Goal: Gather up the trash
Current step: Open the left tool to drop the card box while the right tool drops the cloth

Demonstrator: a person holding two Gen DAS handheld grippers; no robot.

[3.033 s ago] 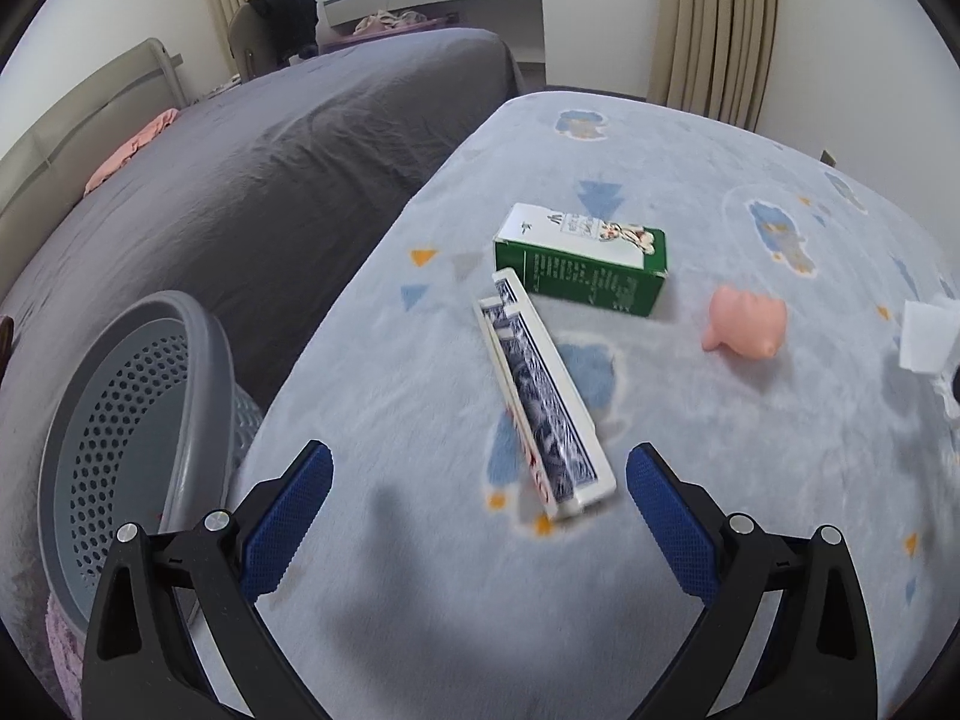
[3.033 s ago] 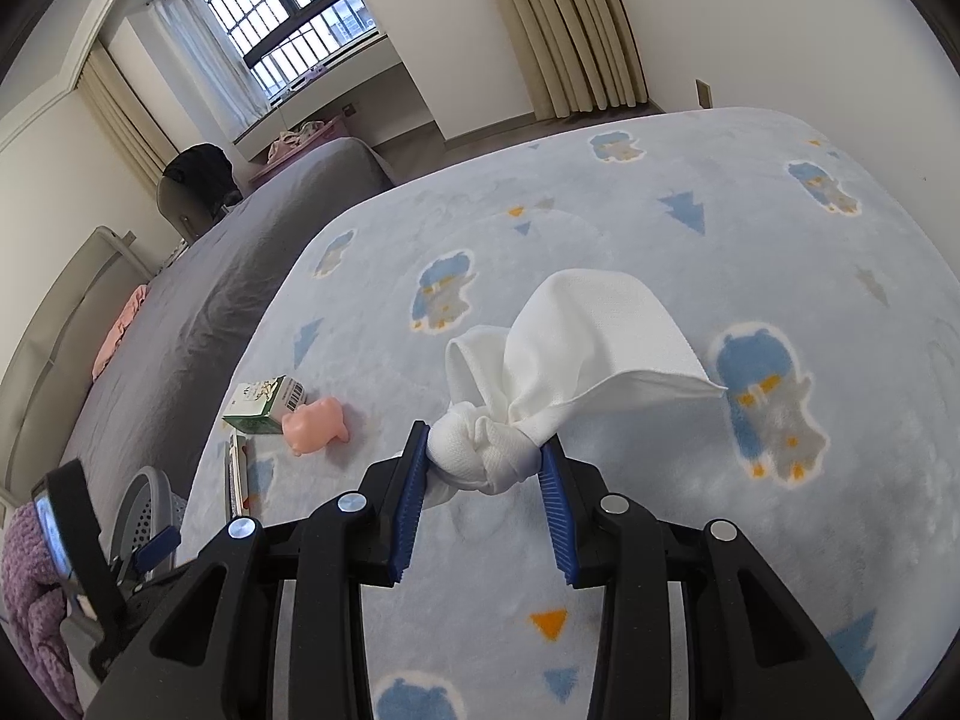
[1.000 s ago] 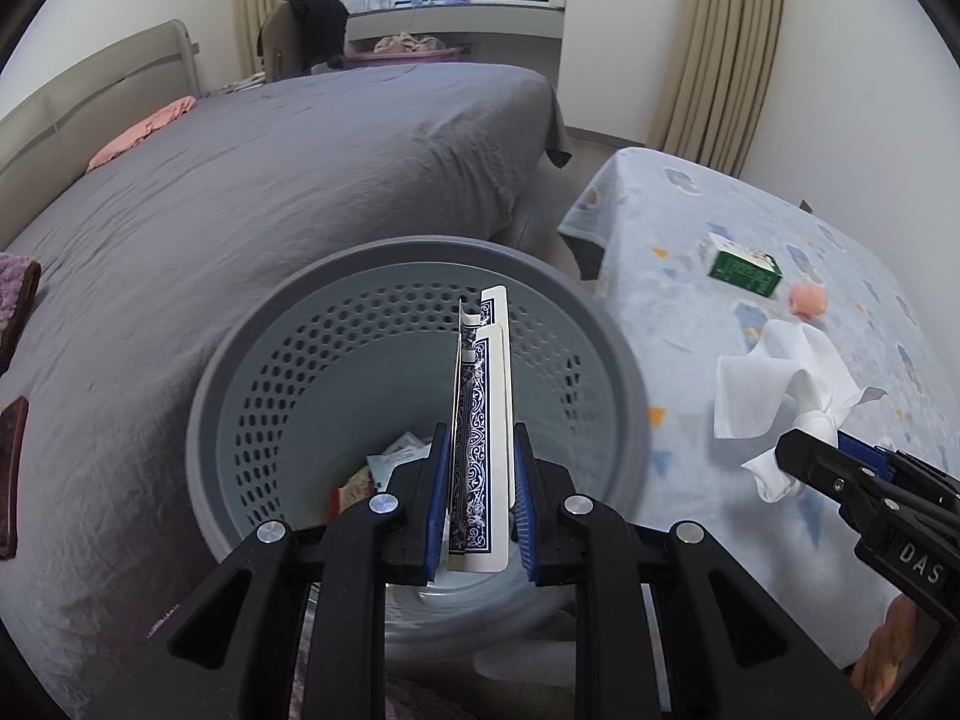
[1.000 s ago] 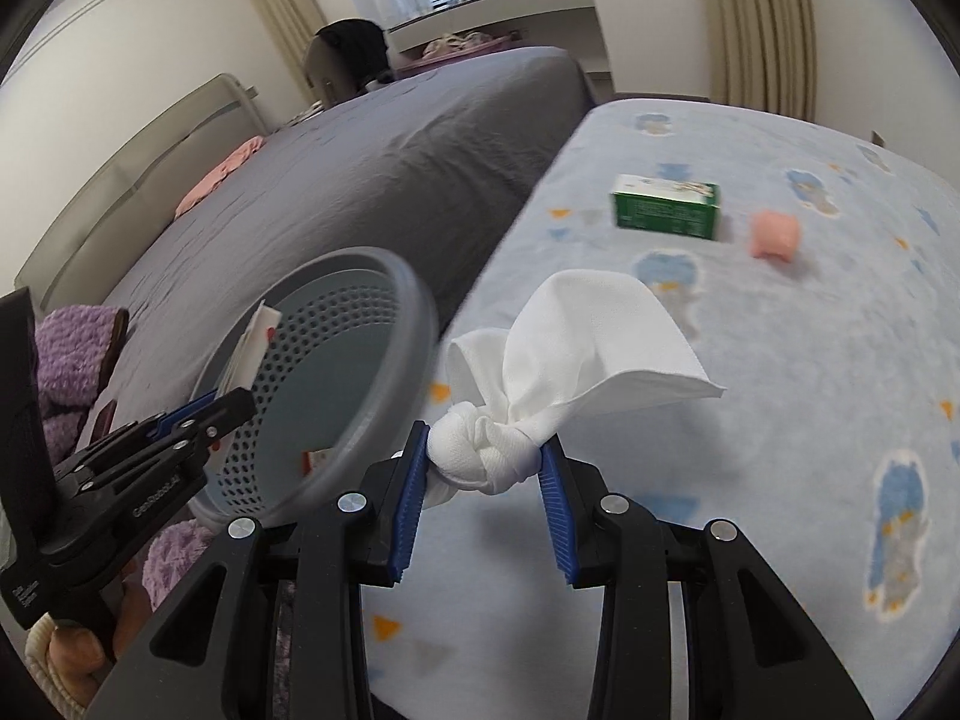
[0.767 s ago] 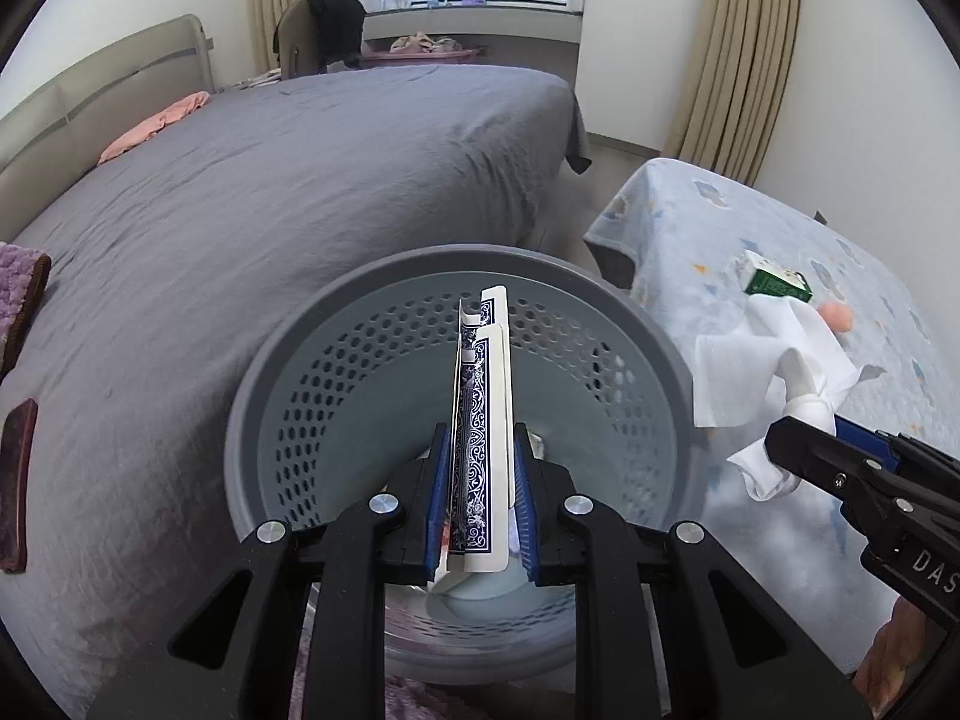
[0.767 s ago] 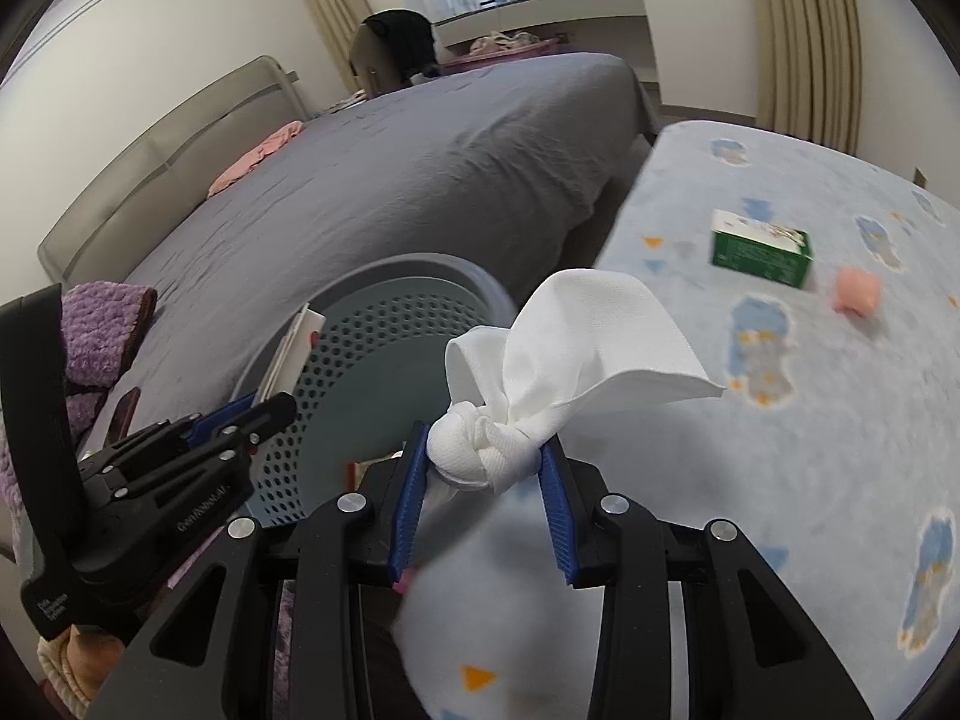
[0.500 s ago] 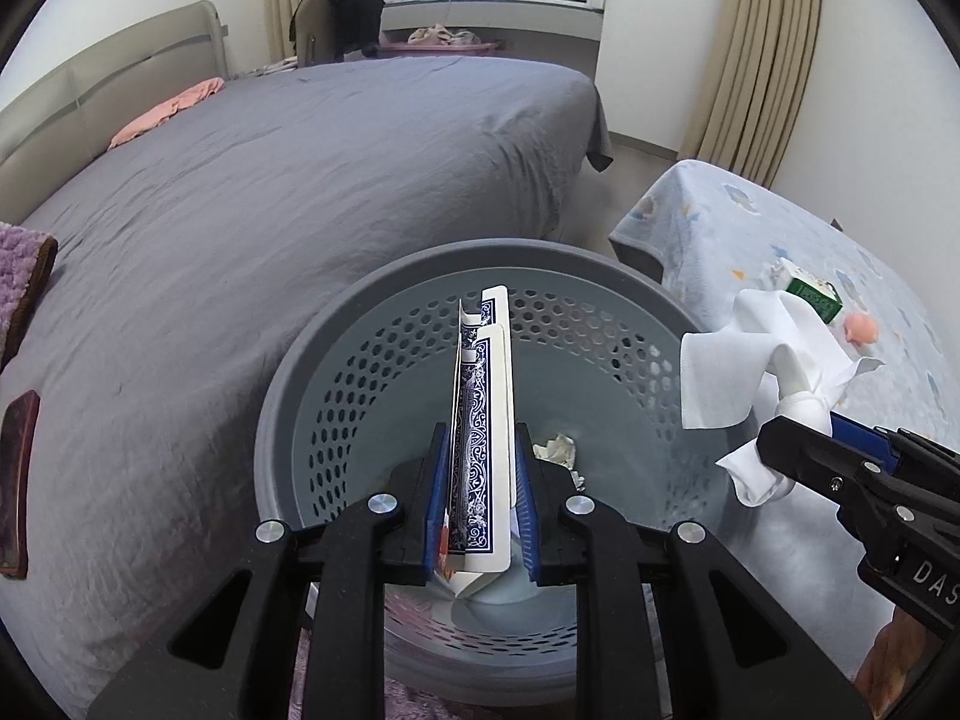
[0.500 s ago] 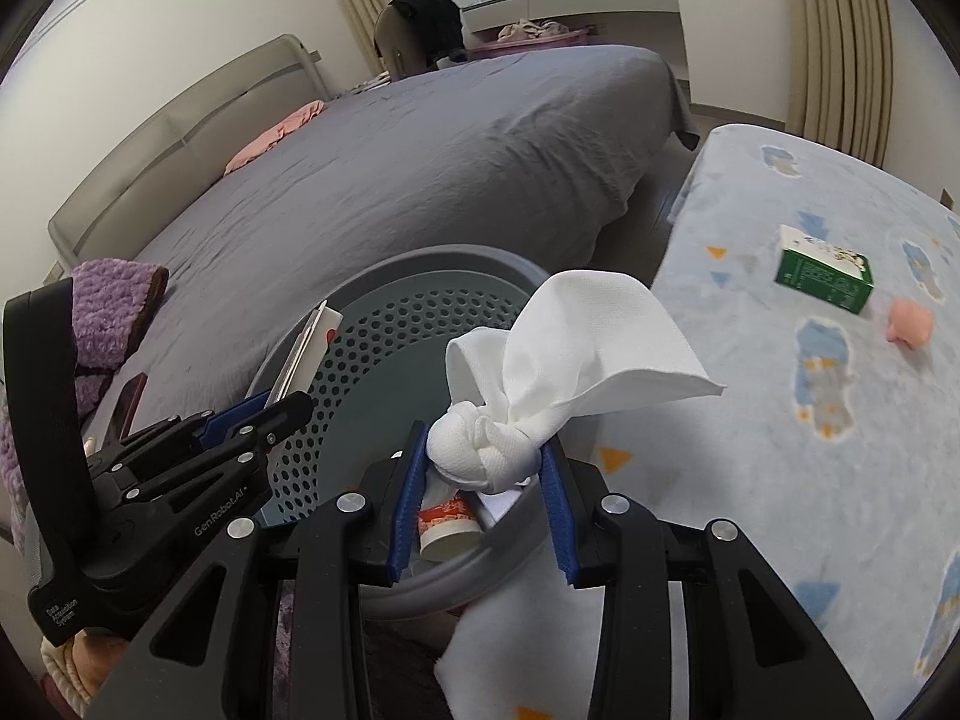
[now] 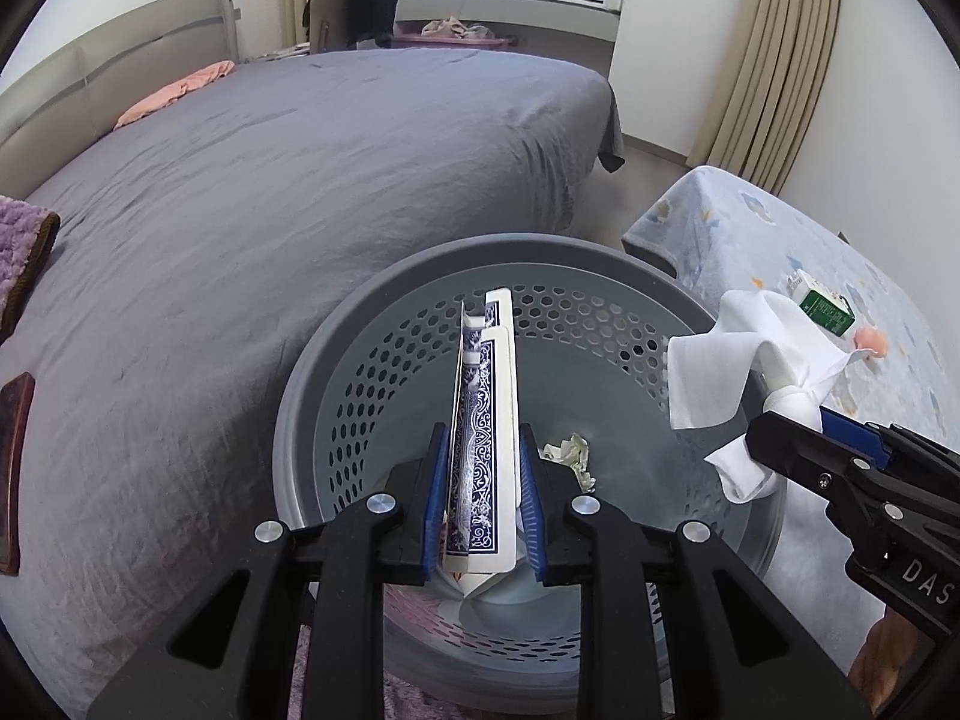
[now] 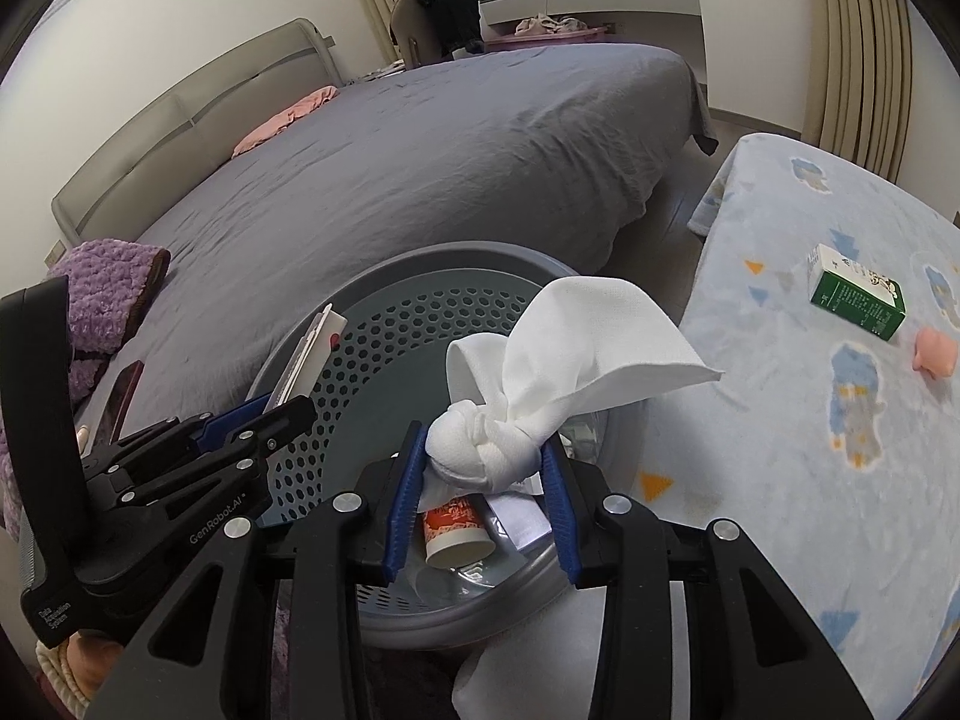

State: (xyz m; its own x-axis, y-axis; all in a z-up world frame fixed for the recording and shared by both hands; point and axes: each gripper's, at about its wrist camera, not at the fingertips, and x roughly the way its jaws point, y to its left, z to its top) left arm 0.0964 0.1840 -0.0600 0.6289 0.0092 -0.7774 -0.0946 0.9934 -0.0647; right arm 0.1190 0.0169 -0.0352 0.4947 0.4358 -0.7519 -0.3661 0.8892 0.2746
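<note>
Both of your grippers are hanging over the basket [image 9: 336, 396]: left gripper [image 9: 483, 510], jaws just easing apart around the card box [image 9: 486, 420]; right gripper [image 10: 480, 501] squeezing the knotted tissue [image 10: 480, 450]. Only the right view is showing a cup [image 10: 453, 531] at 6 o'clock inside.

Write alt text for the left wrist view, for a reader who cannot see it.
The left gripper, its jaws just starting to open, has a blue-patterned card box between them above a grey perforated bin beside a grey bed. At right, the right gripper holds a knotted white tissue over the bin's rim.
</note>
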